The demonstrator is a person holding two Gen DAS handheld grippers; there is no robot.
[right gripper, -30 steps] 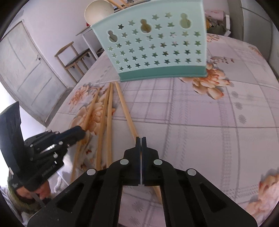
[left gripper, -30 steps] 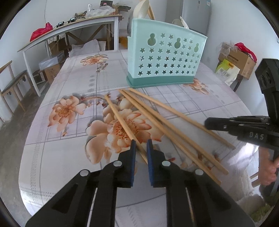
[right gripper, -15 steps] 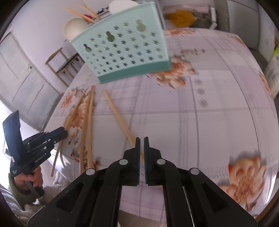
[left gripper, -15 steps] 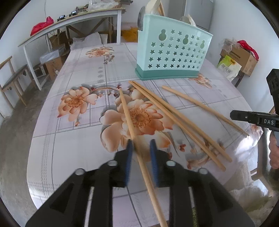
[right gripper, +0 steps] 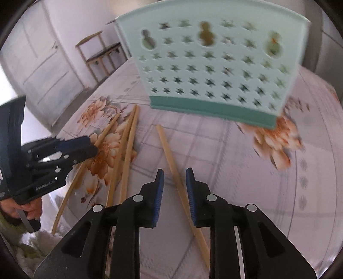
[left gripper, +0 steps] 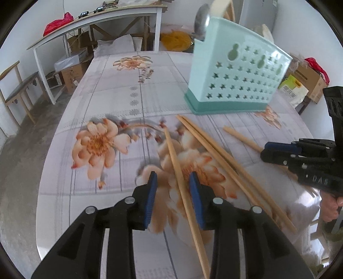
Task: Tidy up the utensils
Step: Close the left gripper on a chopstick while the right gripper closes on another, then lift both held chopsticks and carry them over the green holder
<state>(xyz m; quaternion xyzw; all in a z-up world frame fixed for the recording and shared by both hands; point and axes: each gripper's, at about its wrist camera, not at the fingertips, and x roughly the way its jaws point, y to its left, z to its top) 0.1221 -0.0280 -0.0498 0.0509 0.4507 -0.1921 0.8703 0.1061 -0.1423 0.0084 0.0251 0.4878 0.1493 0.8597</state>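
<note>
Four wooden chopsticks lie on the flowered tablecloth in front of a mint-green star-holed utensil holder (left gripper: pixel 235 79) (right gripper: pixel 214 70), which stands upright with a spoon (left gripper: pixel 201 19) in it. My left gripper (left gripper: pixel 173 182) has its jaws opening. The leftmost chopstick (left gripper: pixel 174 158) runs between its blue pads, and neither pad presses on it. My right gripper (right gripper: pixel 174 182) is also opening, astride the lone right-hand chopstick (right gripper: pixel 169 150), with gaps on both sides. Two more chopsticks (left gripper: pixel 214 150) (right gripper: pixel 128 146) lie side by side between the grippers. Each gripper also appears in the other's view: right gripper (left gripper: pixel 265 152), left gripper (right gripper: pixel 93 147).
The table's (left gripper: pixel 111 90) near edge runs just below both grippers. A white workbench (left gripper: pixel 96 23), a wooden chair (left gripper: pixel 19 85) and cardboard boxes (left gripper: pixel 308 79) stand around the table. A door (right gripper: pixel 42 64) is at the left in the right wrist view.
Both grippers went from shut or nearly shut to open. Each now has a chopstick running between its pads. The holder appears nearer in both views.
</note>
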